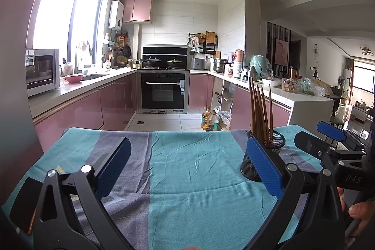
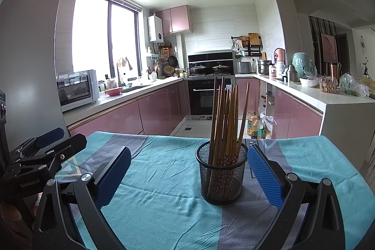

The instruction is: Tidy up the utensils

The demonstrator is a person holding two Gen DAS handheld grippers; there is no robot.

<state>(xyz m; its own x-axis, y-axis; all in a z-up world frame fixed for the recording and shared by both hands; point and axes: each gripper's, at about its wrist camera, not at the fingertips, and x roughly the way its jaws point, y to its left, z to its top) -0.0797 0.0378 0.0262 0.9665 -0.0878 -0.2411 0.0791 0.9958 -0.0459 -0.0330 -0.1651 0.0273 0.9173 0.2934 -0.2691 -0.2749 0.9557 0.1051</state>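
Note:
A black mesh cup [image 2: 222, 176] stands upright on the cloth-covered table [image 2: 164, 170]. Several brown wooden chopsticks [image 2: 228, 118] stand in it, leaning apart. My right gripper [image 2: 187, 170] is open and empty, and the cup sits between its fingers, nearer the right one, untouched. In the left wrist view the cup [image 1: 252, 165] and chopsticks [image 1: 261, 109] stand behind my left gripper's right finger. My left gripper [image 1: 187, 165] is open and empty above bare cloth. The right gripper [image 1: 328, 137] shows at the right edge there; the left gripper [image 2: 51, 144] shows at the left edge of the right wrist view.
The table wears a teal and grey-purple cloth [image 1: 192, 156]. Beyond its far edge lies a kitchen with pink cabinets [image 1: 77, 114], an oven [image 1: 164, 90] and oil bottles [image 1: 209, 120] on the floor. A white counter [image 2: 328, 100] runs at the right.

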